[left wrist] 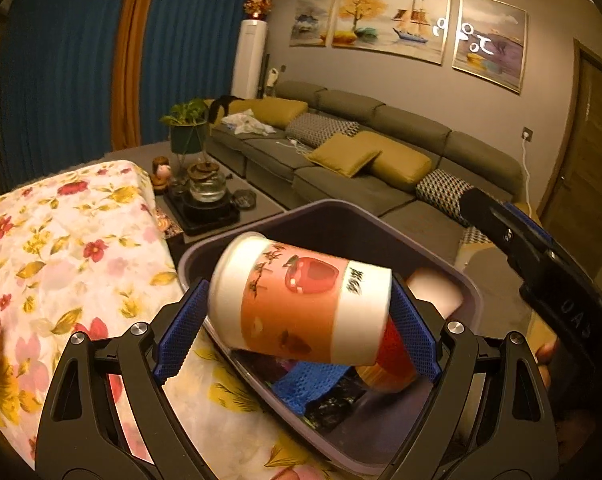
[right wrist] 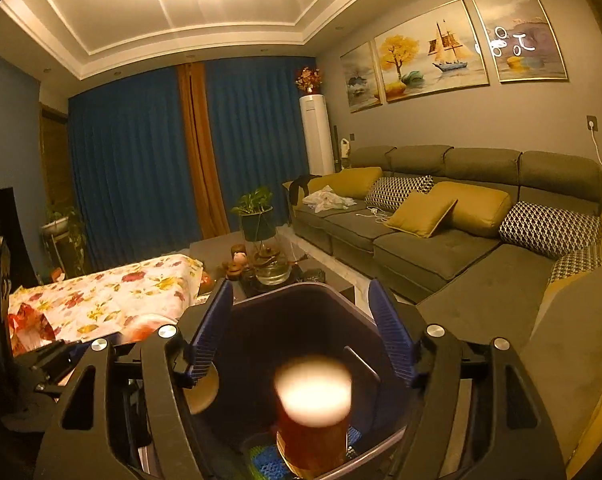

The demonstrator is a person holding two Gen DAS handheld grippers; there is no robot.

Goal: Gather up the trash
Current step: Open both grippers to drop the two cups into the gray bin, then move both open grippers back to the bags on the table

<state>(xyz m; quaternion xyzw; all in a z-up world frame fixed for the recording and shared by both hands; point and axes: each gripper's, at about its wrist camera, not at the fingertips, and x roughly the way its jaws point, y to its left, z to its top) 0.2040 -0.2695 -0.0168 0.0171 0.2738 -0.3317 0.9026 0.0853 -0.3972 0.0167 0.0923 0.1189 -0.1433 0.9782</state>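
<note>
The left gripper (left wrist: 297,316) has a paper cup (left wrist: 301,300) lying sideways between its blue pads (left wrist: 181,332), clamped end to end, white with an orange band and a red apple print. It hangs right over the dark bin (left wrist: 467,292), which sits against the edge of a table with a floral cloth (left wrist: 73,248). Down in the bin you can make out a blue mesh rag (left wrist: 305,384) and what looks like another orange cup (left wrist: 393,364), partly hidden. The right gripper (right wrist: 303,328) is parked over the same bin (right wrist: 261,320) from the other side, jaws spread apart with nothing pressed between them; a blurry red cup with a pale top (right wrist: 313,412) sits below them inside the bin, clear of the pads. At the right edge of the left view, the right gripper shows as a black arm. Further out: a tea tray with a glass kettle (left wrist: 207,188), a potted plant (left wrist: 187,128), the long grey sofa (left wrist: 341,168) with mustard cushions, blue curtains (left wrist: 61,92), three paintings on the wall (left wrist: 393,24).
</note>
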